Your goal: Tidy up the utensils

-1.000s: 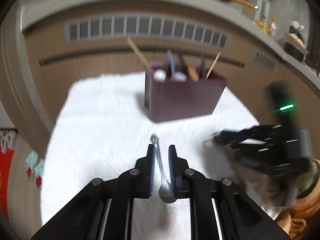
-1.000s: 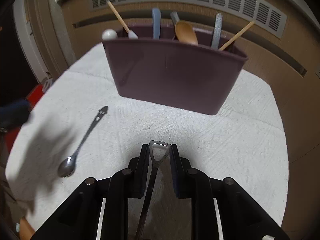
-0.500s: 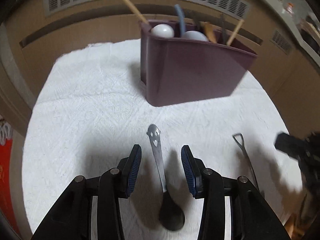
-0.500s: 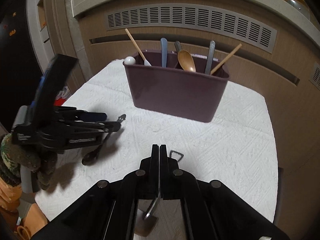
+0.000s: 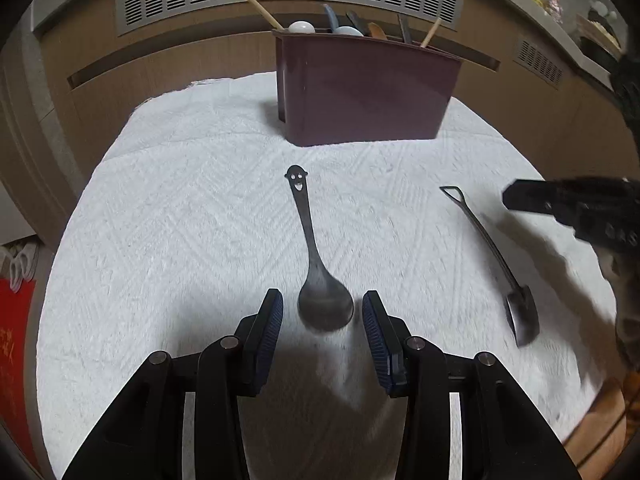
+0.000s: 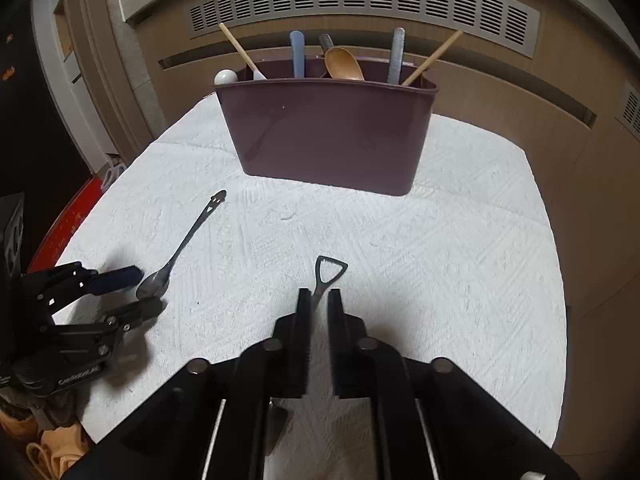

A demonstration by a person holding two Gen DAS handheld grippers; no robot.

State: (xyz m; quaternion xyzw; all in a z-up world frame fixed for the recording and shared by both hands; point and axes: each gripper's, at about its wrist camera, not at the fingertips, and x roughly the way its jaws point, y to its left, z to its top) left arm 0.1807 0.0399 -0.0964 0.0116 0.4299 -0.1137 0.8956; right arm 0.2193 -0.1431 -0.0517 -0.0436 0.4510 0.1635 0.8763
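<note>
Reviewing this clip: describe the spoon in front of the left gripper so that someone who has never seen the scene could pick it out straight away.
On the white towel, in front of the maroon utensil caddy, two dark metal spoons lie flat. The one meant is the smiley spoon, its round bowl between the open pads of the left gripper. Its handle ends in a cut-out smiling face, whereas the shovel spoon beside it has a squarish blade and a triangular loop handle.

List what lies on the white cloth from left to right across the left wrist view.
Dark metal spoon with a smiley-face handle end → maroon plastic utensil holder → dark shovel-shaped metal spoon → black right gripper at the right edge.
</note>
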